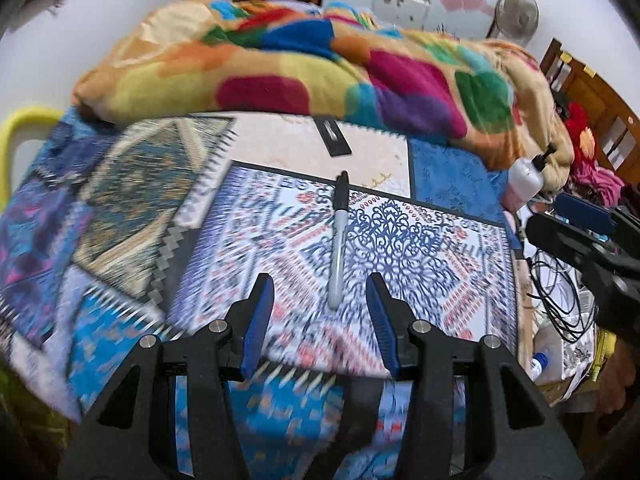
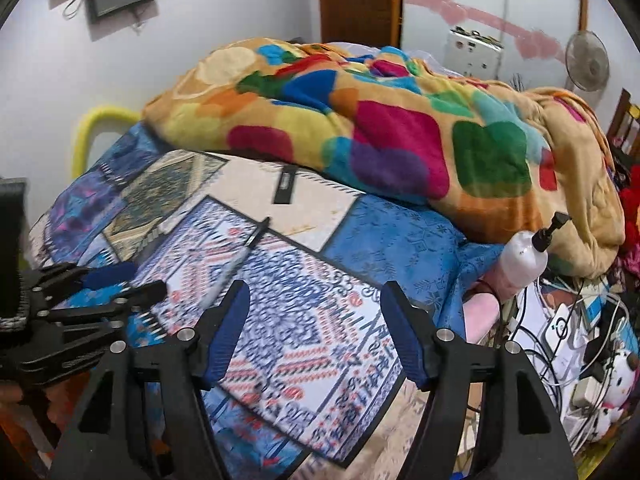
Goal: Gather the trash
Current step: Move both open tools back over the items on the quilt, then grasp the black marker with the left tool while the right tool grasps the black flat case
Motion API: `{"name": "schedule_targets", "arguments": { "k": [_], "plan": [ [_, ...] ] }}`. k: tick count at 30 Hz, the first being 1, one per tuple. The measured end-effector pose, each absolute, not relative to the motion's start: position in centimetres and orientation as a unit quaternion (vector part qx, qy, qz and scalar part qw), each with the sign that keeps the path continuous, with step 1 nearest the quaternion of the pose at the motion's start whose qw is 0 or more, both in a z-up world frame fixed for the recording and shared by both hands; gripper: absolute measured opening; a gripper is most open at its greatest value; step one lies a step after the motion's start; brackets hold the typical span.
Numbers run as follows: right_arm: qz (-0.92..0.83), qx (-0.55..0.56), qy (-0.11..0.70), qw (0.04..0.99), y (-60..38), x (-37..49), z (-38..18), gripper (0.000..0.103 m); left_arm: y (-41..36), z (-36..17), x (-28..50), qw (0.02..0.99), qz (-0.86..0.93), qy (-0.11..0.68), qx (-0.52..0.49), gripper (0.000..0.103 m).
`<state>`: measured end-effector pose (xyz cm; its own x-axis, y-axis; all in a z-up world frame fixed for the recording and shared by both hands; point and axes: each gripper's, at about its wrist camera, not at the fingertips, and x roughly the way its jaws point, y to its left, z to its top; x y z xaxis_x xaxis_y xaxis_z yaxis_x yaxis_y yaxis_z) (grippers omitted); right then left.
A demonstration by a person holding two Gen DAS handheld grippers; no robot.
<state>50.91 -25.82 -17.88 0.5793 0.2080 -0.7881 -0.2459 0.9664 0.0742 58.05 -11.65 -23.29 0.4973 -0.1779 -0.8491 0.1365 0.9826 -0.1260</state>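
A grey marker pen with a black cap (image 1: 338, 240) lies on the patterned bedspread (image 1: 420, 248). Its lower end sits between the fingertips of my left gripper (image 1: 319, 283), which is open and does not touch it. Farther back lies a flat black strip (image 1: 334, 139). In the right wrist view my right gripper (image 2: 315, 287) hangs open over the bedspread (image 2: 304, 320) with nothing between its fingers. The pen (image 2: 246, 250) is blurred, ahead and to its left, and the black strip (image 2: 285, 186) lies beyond. The left gripper (image 2: 132, 280) shows at the left edge there, and the right gripper (image 1: 548, 216) at the right edge of the left wrist view.
A bulky multicoloured blanket (image 2: 380, 132) is heaped across the back of the bed. A white pump bottle (image 2: 524, 258) stands at the bed's right edge. Beside it are tangled cables (image 2: 560, 332), a plush toy (image 2: 618, 380) and a plastic bottle (image 1: 546, 356). A yellow rail (image 1: 16, 136) curves at the left.
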Motion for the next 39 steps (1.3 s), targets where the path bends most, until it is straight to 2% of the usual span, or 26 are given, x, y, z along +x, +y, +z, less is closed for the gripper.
{"name": "schedule_targets", "arguments": {
  "k": [5, 11, 13, 14, 25, 35, 39],
  "plan": [
    [0.121, -0.007, 0.451, 0.884, -26.0, 53.0, -19.9, 0.064, -13.5, -26.1, 61.4, 0.856, -0.104, 0.506, 0.002, 0.045],
    [0.12, -0.021, 0.435, 0.892, -25.4, 54.2, -20.6, 0.064, -14.3, -27.9, 63.3, 0.854, -0.123, 0.505, 0.012, 0.018],
    [0.123, -0.013, 0.436, 0.891, -25.4, 54.7, -20.8, 0.064, -14.3, -27.9, 63.3, 0.859, -0.13, 0.494, 0.015, 0.015],
    [0.123, -0.011, 0.437, 0.891, -25.4, 54.9, -21.0, 0.064, -14.3, -28.0, 63.5, 0.858, -0.137, 0.494, 0.013, 0.01],
    [0.154, 0.014, 0.473, 0.868, -22.3, 60.3, -23.1, 0.064, -10.2, -27.3, 63.2, 0.859, -0.127, 0.495, -0.046, 0.01],
    [0.124, 0.012, 0.474, 0.872, -18.8, 65.9, -25.8, 0.064, -4.7, -26.4, 61.3, 0.877, -0.074, 0.472, -0.047, 0.01],
    [0.113, -0.017, 0.469, 0.876, -17.6, 66.0, -26.3, 0.058, -3.4, -26.7, 61.4, 0.876, -0.067, 0.472, -0.068, 0.01]
  ]
}}
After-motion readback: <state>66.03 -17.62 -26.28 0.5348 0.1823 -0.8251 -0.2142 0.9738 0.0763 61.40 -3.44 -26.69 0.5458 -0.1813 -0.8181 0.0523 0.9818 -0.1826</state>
